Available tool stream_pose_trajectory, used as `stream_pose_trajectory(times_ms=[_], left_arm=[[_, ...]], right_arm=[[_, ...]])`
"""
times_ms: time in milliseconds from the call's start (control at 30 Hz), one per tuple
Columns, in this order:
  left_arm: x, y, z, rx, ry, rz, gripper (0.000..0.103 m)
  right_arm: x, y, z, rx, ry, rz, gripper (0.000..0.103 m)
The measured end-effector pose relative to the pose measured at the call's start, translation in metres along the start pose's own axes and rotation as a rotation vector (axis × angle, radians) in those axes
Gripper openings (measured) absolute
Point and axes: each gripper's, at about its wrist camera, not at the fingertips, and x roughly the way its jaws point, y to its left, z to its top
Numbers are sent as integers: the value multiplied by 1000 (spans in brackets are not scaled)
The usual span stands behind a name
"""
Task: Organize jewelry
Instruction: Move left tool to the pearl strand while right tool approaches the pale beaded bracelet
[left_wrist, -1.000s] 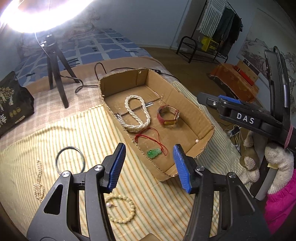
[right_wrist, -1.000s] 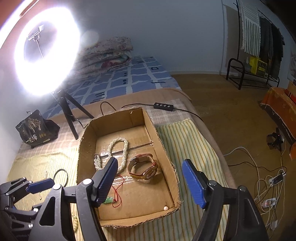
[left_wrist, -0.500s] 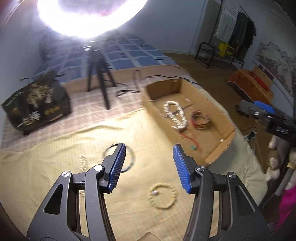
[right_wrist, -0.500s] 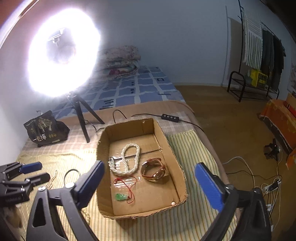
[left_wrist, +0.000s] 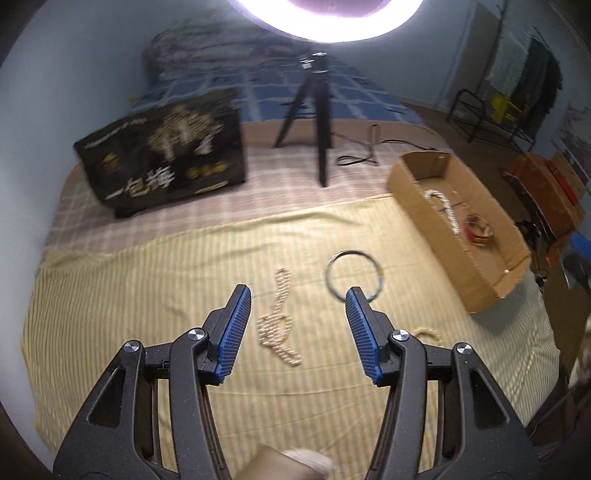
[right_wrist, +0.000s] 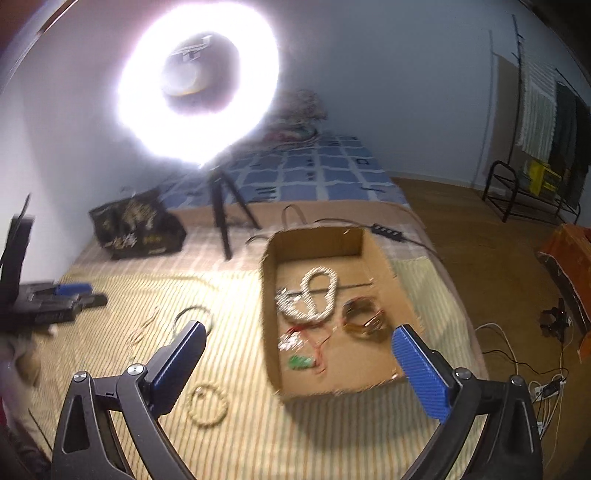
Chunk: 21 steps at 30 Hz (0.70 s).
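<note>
A cardboard box (right_wrist: 271, 314) on the striped bed cover holds a white bead necklace (right_wrist: 314, 295), a brown watch (right_wrist: 364, 317) and a red cord with a green pendant (right_wrist: 303, 360). The box also shows in the left wrist view (left_wrist: 421, 206). On the cover lie a small pearl necklace (left_wrist: 277, 328), a dark bangle (left_wrist: 352, 275) and a beige bead bracelet (right_wrist: 207, 404). My left gripper (left_wrist: 297, 315) is open and empty, just above the pearl necklace. My right gripper (right_wrist: 295, 349) is wide open and empty, near the box's left wall.
A ring light on a black tripod (left_wrist: 314, 118) stands at the back of the bed. A black printed bag (left_wrist: 166, 155) sits at the back left. Cables (right_wrist: 388, 232) run behind the box. The floor lies beyond the bed's right edge.
My left gripper has swung left, away from the box, and now points at the pearl necklace and bangle. My right gripper has opened wider and pulled back from the box.
</note>
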Motion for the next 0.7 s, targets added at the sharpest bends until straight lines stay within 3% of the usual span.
stream_pose_trajectory(times_ms=[200,400,533,600,700], left_arm=[[14,33,-7,-80,55,51,55],[33,56,-15,-171,115,-13,55],[49,60,-21,-223,173,-70,55],[55,58,-23,-222,192,-84,54],[66,52,-28,-209,228,-98,45]], right_arm=[[-1,26,-20,-42,49,18,99],[13,46,-41,-70,150,71,91],[36,50,-55,-53,264,123,75],[44,49,-60,-26,300,140,72],[58,46,-71,14,356,160,65]])
